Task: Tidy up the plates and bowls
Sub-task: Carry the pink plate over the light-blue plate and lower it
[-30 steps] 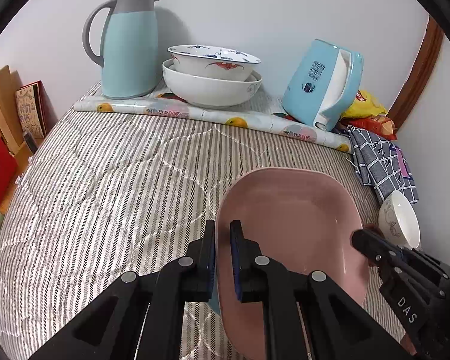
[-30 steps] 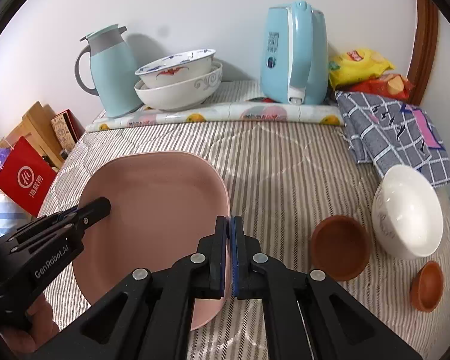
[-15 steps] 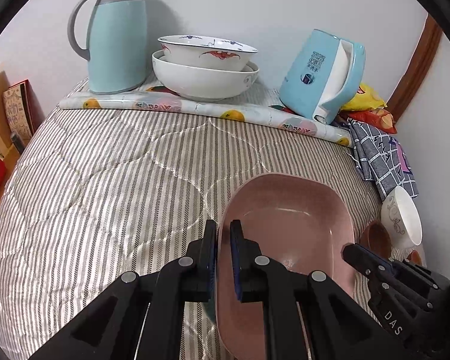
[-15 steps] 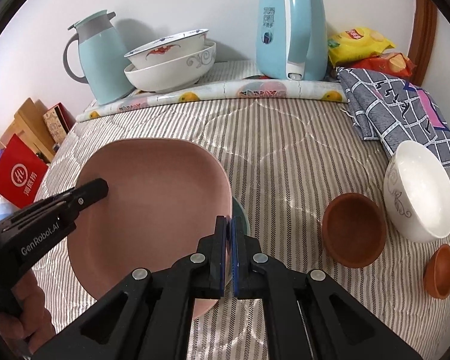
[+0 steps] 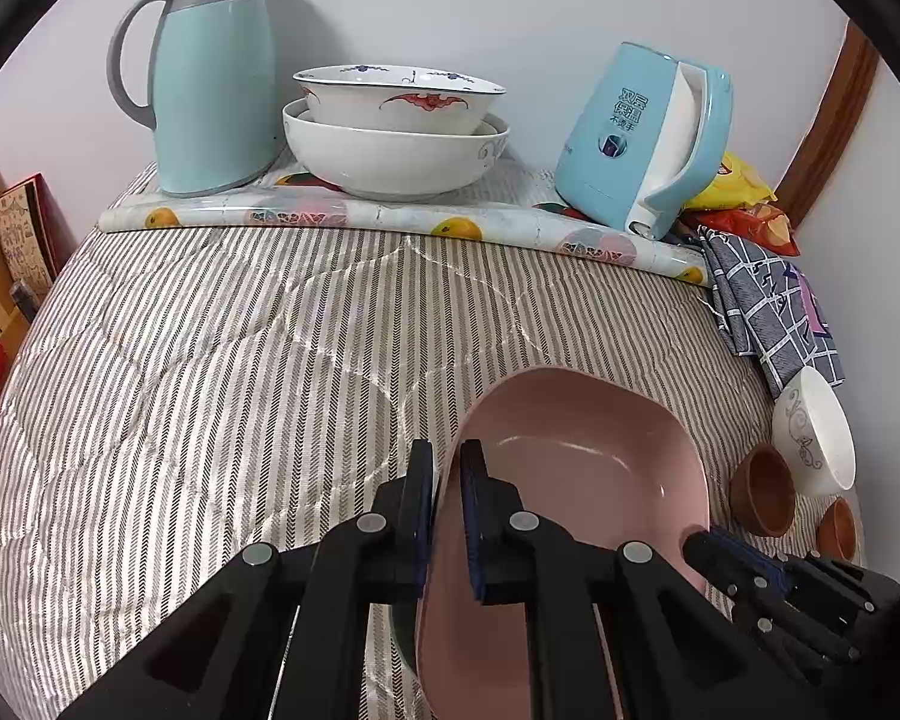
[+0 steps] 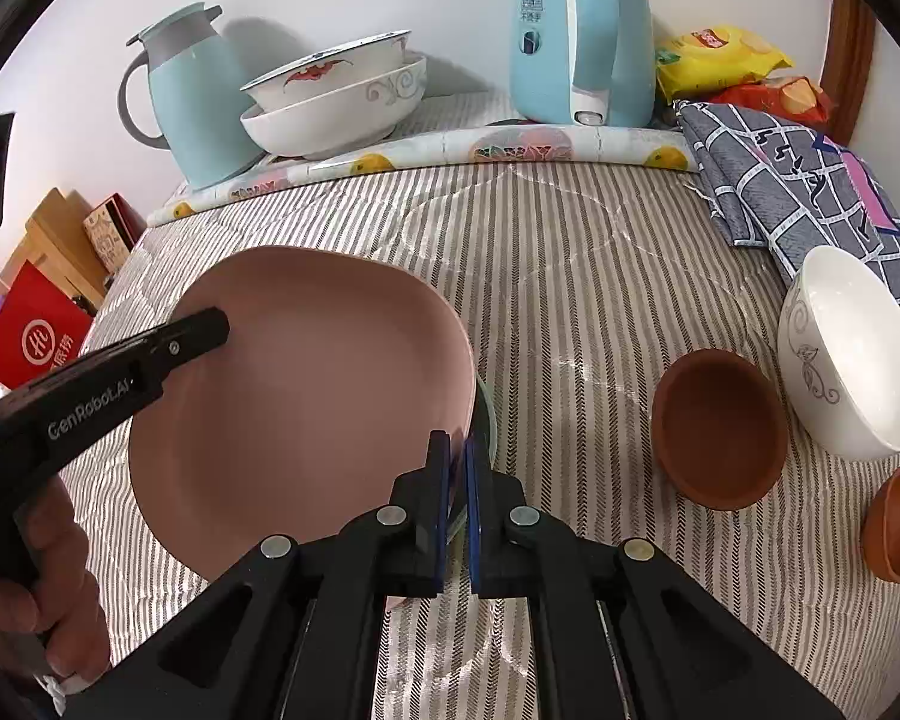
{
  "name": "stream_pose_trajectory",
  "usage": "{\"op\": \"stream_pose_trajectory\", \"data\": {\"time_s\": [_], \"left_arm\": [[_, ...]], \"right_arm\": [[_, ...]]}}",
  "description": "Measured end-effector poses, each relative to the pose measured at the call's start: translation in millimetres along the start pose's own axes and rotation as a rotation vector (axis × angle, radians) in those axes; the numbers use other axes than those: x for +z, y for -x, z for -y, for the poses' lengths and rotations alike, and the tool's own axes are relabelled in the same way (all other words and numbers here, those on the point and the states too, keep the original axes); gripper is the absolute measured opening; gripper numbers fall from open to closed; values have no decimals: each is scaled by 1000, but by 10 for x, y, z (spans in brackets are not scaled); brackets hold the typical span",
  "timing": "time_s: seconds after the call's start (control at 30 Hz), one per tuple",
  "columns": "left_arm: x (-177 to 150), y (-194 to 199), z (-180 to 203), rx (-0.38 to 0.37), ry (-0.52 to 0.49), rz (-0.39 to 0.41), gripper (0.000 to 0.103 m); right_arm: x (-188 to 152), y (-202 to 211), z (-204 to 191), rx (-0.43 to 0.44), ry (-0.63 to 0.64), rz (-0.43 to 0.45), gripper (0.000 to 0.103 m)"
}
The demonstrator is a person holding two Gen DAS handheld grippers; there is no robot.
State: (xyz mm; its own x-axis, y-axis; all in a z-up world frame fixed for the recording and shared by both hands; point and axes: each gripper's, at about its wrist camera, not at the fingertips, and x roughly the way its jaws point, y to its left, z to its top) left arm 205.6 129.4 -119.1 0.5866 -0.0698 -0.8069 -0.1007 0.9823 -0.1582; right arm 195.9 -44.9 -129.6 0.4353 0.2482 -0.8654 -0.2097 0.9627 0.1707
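A pink squarish plate (image 5: 576,480) (image 6: 306,408) lies low over the striped quilt, on top of a greenish plate whose edge (image 6: 487,414) shows at its right side. My left gripper (image 5: 447,468) is shut on the pink plate's left rim. My right gripper (image 6: 456,456) straddles the right rim, its jaws a little apart. A large brown bowl (image 6: 720,429), a white bowl (image 6: 852,354) and a small brown bowl (image 6: 897,525) sit to the right. Two stacked white bowls (image 5: 396,132) stand at the back.
A teal thermos jug (image 5: 210,66) and a blue kettle (image 5: 642,138) stand on a fruit-print mat (image 5: 390,216) at the back wall. A checked cloth (image 6: 798,180) and snack bags (image 6: 720,54) lie back right. Red boxes (image 6: 36,336) are off the left edge.
Both grippers and the pink plate have moved down and toward me onto the quilt. The right gripper's jaws have parted slightly on the rim.
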Motion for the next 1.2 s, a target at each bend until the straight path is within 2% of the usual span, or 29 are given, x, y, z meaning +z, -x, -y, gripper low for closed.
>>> {"op": "stream_pose_trajectory", "data": {"time_s": [0.6,0.87,1.1,1.2], "left_arm": [[20,-49,18,-31,-15,-11,12],[-10,-22,40,-17,-16,-7,12],[13,-56,88,-8,-28,-15,18],[20,-60,116,-15,-35,-12,24]], "right_arm": [[-90,69,-19,-10,25,-21,7],[-125,59,-39,2,32,-34,9],[-165,83,-40,10,31,-40,10],[-184,95,-26,22,21,-43,10]]}}
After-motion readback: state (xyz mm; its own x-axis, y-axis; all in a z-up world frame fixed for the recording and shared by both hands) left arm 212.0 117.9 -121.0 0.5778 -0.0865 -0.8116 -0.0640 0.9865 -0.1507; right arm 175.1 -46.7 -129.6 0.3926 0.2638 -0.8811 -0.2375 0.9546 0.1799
